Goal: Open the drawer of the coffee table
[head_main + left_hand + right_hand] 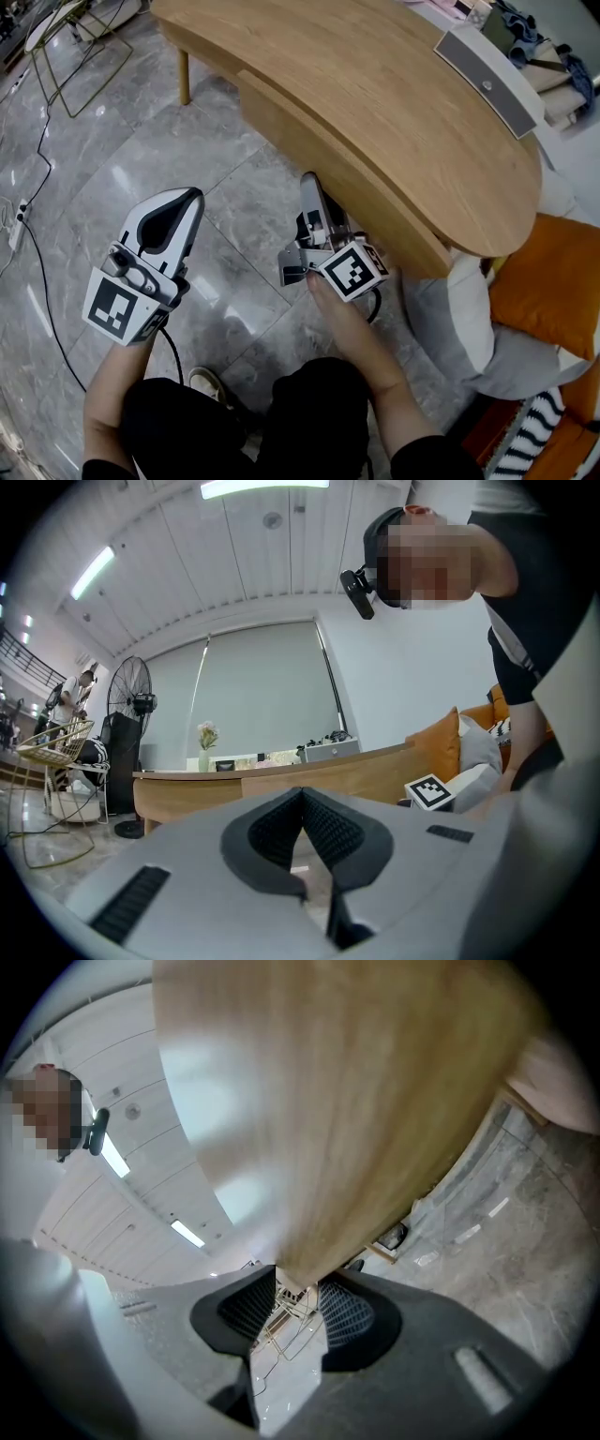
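Note:
The wooden coffee table (394, 103) stands ahead of me, and its drawer front (319, 141) runs under the near edge of the top. My right gripper (309, 183) points up at the lower edge of that drawer front. In the right gripper view the wooden drawer front (347, 1101) fills the top, and the right gripper (297, 1288) is shut on its bottom edge, one pad on each side. My left gripper (192, 197) hangs over the marble floor to the left, apart from the table. The left gripper (302, 794) is shut with nothing in it.
A silver box (487, 80) lies on the tabletop's far right. Orange cushion (548, 281) and white cushions (459, 319) crowd the table's right end. A wire stand (80, 56) and a floor cable (42, 272) are at the left. My shoe (206, 382) is below.

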